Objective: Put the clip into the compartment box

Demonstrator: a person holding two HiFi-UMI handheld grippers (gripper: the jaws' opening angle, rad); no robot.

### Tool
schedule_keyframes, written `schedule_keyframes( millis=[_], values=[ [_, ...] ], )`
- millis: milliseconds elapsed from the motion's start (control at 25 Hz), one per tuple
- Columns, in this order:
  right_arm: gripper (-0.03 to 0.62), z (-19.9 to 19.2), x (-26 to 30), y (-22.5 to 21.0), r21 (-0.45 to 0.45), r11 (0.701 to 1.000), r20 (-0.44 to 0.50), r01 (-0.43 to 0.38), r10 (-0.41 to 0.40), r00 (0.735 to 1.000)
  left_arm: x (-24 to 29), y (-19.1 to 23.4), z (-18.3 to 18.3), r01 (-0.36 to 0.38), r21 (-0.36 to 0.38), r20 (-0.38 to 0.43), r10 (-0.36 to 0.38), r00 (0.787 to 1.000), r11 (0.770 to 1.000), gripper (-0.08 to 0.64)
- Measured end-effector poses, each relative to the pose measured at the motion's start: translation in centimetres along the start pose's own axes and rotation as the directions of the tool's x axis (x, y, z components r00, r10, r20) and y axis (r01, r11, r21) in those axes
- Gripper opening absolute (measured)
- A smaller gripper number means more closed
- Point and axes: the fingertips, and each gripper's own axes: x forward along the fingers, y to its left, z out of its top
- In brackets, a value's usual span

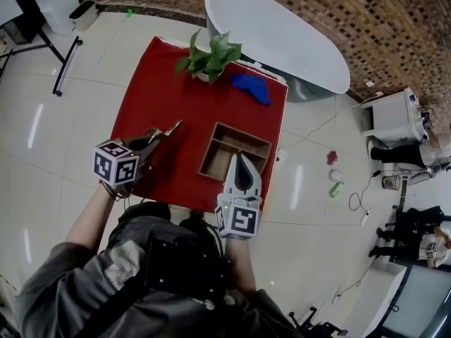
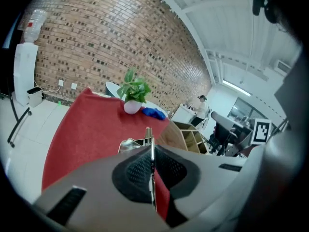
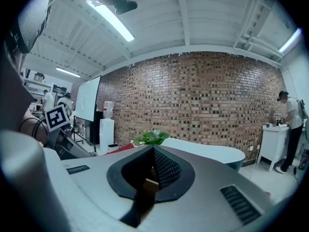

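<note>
Gripping the metal clip (image 2: 148, 138) with clenched jaws, the left gripper (image 1: 163, 135) held it left of the compartment box (image 1: 235, 152), so pickup seemed done and only the drop was left, while the right gripper (image 1: 238, 162), jaws together and empty, hovered at the box's near edge.

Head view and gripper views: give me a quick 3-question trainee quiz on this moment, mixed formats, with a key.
1. True or false: the clip already lies inside the compartment box.
2. What holds the clip? A. the left gripper, shut on it. B. a bare hand. C. nothing.
3. Fill in: the blue cloth lies at the far end of the table, next to the potted ____.

Key: 1 false, the clip is up in the jaws, off to the side of the box. 2 A. 3 plant.
</note>
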Motion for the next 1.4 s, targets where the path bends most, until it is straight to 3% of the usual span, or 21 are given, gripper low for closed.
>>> schedule_keyframes(
  millis=[200, 400, 520, 680, 1000, 1400],
  values=[
    [0.006, 0.9, -2.2, -2.6, -0.008, 1.0, 0.025, 0.0, 0.0, 1.0, -2.3, -5.9, 4.8, 0.048, 0.072, 0.174, -0.06, 0.983, 0.996, 0.02],
    [0.006, 2.0, -5.5, -5.2, -0.019, 1.0, 0.05, 0.005, -0.004, 0.999, -5.1, -13.7, 9.1, 0.031, 0.213, 0.373, -0.11, 0.921, 0.977, 0.02],
    [0.006, 2.4, -7.8, -7.1, -0.022, 1.0, 0.053, 0.012, -0.011, 0.999, -6.3, -18.4, 10.5, 0.01, 0.274, 0.428, -0.131, 0.894, 0.962, 0.02],
    [0.006, 2.6, -10.3, -9.7, -0.013, 0.999, 0.055, 0.034, -0.034, 0.998, -6.3, -22.8, 11.0, 0.05, 0.299, 0.46, -0.19, 0.868, 0.953, 0.02],
    [0.006, 2.6, -12.7, -12.5, -0.017, 0.999, 0.061, 0.048, -0.046, 0.997, -4.0, -25.3, 9.0, 0.039, 0.335, 0.427, -0.189, 0.884, 0.941, 0.02],
    [0.006, 2.4, -13.4, -13.0, -0.026, 0.999, 0.063, 0.022, -0.021, 0.998, -3.8, -26.2, 8.6, 0.026, 0.307, 0.459, -0.172, 0.871, 0.951, 0.02]
  ],
)
